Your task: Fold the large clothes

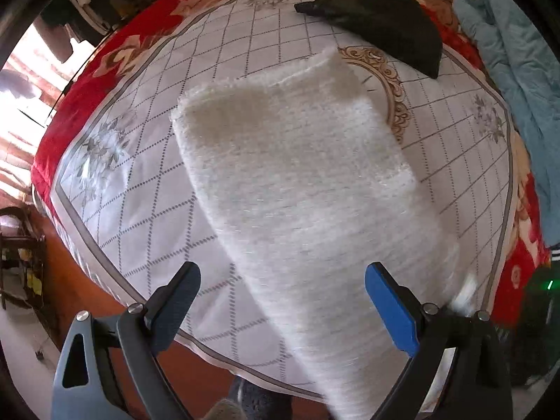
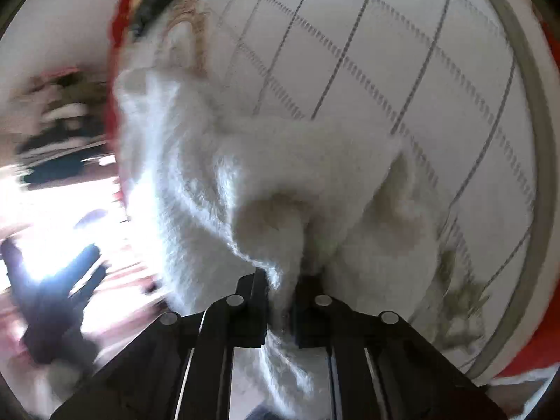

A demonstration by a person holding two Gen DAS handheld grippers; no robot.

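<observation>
A fluffy white sweater (image 1: 297, 182) lies folded in a long strip across the quilted bed cover (image 1: 140, 210), its near end hanging over the bed's front edge. My left gripper (image 1: 281, 287) is open, its fingers standing on either side of the sweater above it, holding nothing. My right gripper (image 2: 281, 281) is shut on a bunched edge of the white sweater (image 2: 245, 175) and lifts it off the bed cover (image 2: 420, 52). The left gripper also shows blurred at the left of the right wrist view (image 2: 56, 301).
A black garment (image 1: 381, 24) lies at the bed's far side. A teal garment (image 1: 518, 80) is heaped at the right edge. A red floral blanket (image 1: 70, 105) borders the cover. A wooden shelf (image 1: 17, 255) stands on the floor at left.
</observation>
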